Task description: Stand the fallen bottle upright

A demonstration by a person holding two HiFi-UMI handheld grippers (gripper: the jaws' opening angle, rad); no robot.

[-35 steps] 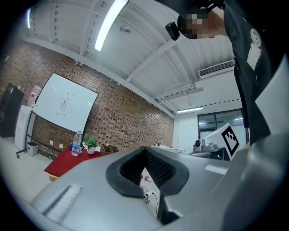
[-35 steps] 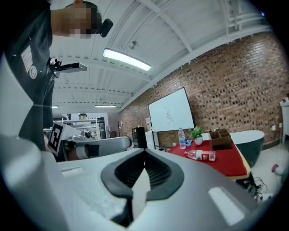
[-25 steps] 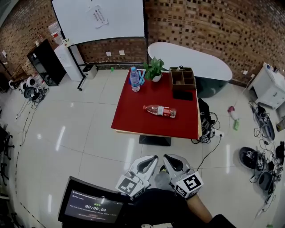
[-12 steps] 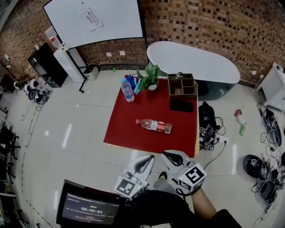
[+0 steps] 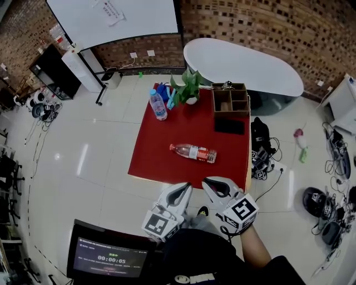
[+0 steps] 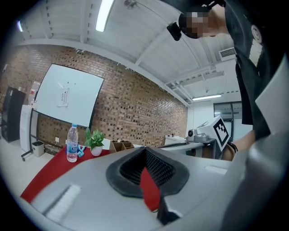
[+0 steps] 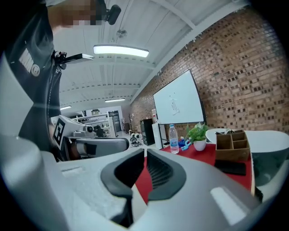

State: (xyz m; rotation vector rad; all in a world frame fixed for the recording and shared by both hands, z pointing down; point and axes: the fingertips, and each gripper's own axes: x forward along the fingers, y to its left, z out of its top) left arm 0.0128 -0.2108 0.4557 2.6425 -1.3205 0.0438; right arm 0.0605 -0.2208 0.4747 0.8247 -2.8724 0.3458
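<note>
Two hand-held grippers are held side by side at the near edge of a red worktop (image 5: 161, 150), both pointing across it. The left hand-held gripper (image 5: 186, 187) is clenched, its dark pads pressed together with nothing between them. The right hand-held gripper (image 5: 207, 182) is clenched too, its pads meeting at the tips and empty. Each carries a cube with square black-and-white markers.

The fallen bottle (image 5: 193, 152) lies on its side on the worktop, straight ahead of both hand-held grippers and well apart from their tips. It is clear plastic with a red label. Its narrow neck end points toward the left hand-held gripper's side and its base toward the right.

Farther ahead, beyond the fallen bottle, an upright bottle (image 5: 158, 105) with a blue label stands at the far corner on the left hand-held gripper's side. A potted plant (image 5: 188, 89) stands just beside it. On the right hand-held gripper's side, a wooden organiser (image 5: 231, 100) sits at the far edge, with a black flat item (image 5: 230, 126) just in front of it. A whiteboard (image 5: 122, 16) stands against the brick wall beyond the worktop.
</note>
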